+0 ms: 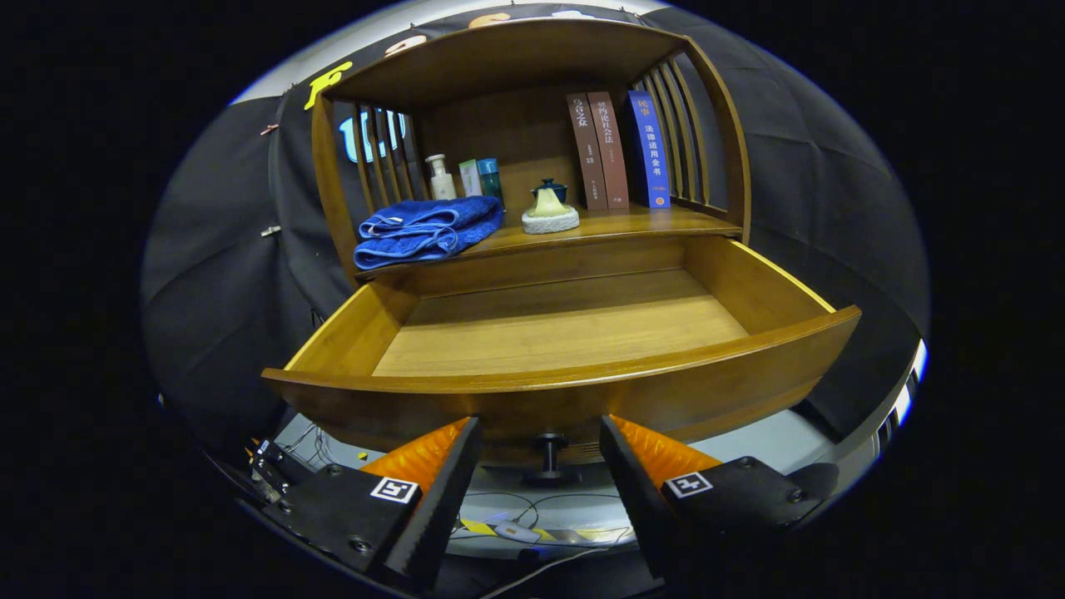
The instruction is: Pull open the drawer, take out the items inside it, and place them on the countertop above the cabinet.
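Wooden drawer [574, 333] out, tool [541, 453] agape at knob [550, 456]

Wooden cabinet worktop [632, 223], brown, under a slatted hutch. Lying on it, from the left: folded blue terry towel [426, 230] at the front edge; behind it a white pump bottle [440, 178], a pale green box [470, 177] and a teal box [490, 176] in a row; mid-worktop a round cream-coloured stand [549, 218] bearing a small dark teapot [552, 190]; to the right two brown books [598, 150] and one blue book [650, 148], upright, touching.

Pulled-out wooden drawer [574, 329] below the worktop: bare wood floor visible.
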`<state>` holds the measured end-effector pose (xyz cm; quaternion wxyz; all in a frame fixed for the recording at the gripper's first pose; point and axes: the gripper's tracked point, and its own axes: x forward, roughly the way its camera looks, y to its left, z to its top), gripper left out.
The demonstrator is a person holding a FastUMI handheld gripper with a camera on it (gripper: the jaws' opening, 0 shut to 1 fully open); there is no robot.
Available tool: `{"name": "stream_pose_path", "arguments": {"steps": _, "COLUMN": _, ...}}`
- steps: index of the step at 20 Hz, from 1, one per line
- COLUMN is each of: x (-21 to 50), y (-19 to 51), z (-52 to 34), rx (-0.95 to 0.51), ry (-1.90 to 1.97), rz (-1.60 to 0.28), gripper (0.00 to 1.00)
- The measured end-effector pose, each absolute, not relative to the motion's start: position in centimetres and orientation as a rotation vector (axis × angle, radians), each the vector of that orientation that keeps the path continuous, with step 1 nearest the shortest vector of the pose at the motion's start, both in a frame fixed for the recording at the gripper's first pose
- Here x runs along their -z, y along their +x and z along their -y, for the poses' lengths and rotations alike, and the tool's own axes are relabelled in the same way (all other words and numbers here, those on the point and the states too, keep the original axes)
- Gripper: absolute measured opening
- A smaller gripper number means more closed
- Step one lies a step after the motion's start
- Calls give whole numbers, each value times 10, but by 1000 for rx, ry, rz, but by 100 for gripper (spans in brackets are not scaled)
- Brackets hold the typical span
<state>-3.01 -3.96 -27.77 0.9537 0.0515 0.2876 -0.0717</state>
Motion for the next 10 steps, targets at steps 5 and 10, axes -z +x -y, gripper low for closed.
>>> {"name": "stream_pose_path", "arguments": {"steps": 5, "x": 282, "y": -26, "z": 43, "rx": 149, "ry": 113, "rz": -565, "gripper": 92}}
{"name": "stream_pose_path", "arguments": {"steps": 10, "x": 283, "y": 3, "z": 49, "rx": 149, "ry": 110, "rz": -543, "gripper": 92}}
